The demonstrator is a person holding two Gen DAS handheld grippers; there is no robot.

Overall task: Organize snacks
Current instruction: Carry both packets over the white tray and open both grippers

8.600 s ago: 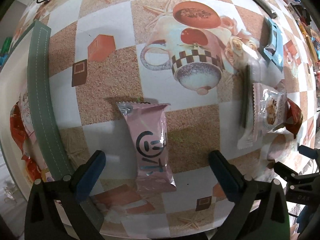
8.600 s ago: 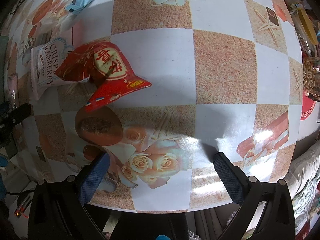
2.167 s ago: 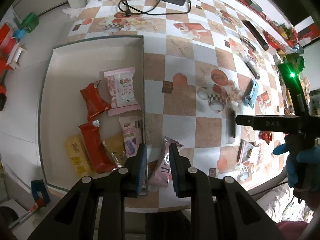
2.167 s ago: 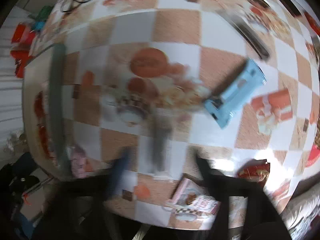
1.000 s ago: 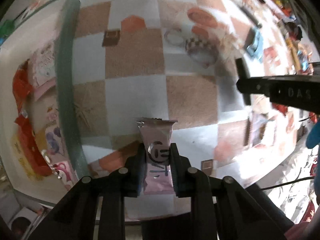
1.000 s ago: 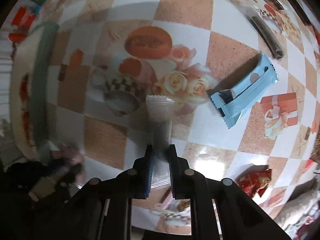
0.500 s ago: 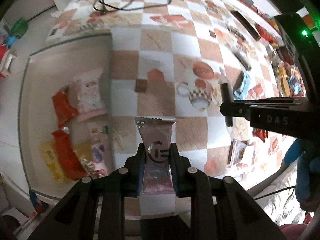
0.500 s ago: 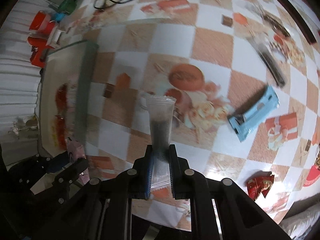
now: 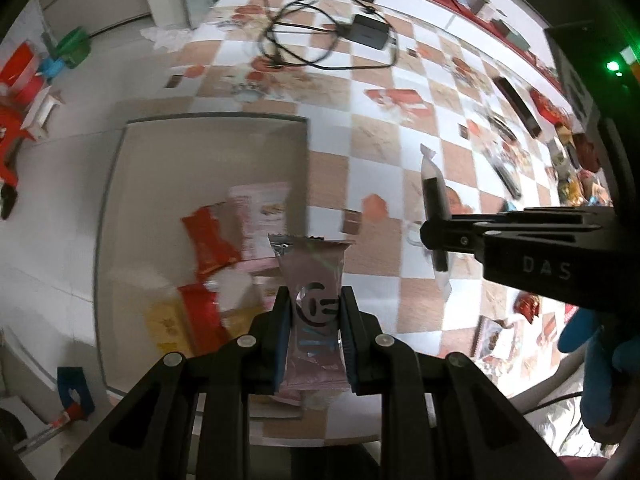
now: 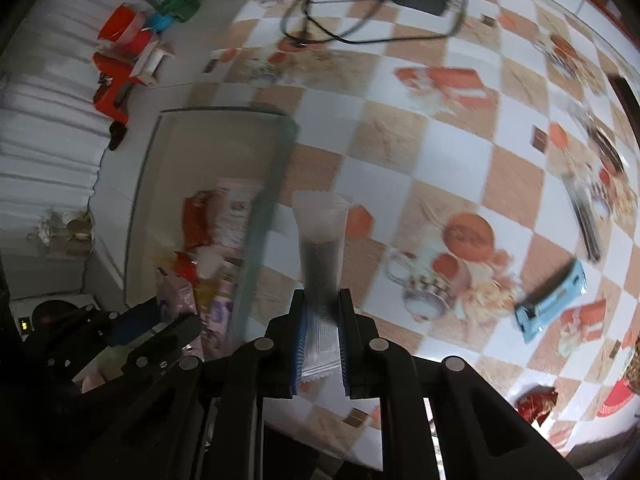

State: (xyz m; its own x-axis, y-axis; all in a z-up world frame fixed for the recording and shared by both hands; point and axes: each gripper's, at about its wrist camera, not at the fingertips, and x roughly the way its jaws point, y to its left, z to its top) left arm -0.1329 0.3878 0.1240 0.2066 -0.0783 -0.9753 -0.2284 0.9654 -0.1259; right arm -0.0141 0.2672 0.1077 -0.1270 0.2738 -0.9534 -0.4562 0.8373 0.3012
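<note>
- My left gripper (image 9: 313,334) is pinching the pink snack packet (image 9: 313,312), its long axis running forward along the fingers.
- My right gripper (image 10: 322,344) is clamping a clear packet (image 10: 320,256), likewise pointing forward.
- Since half a second ago, both are riding higher, nearer the tray (image 9: 168,184) of snacks.

left tool (image 9: 314,334) grips pink snack packet (image 9: 314,300) above tray (image 9: 208,128).
</note>
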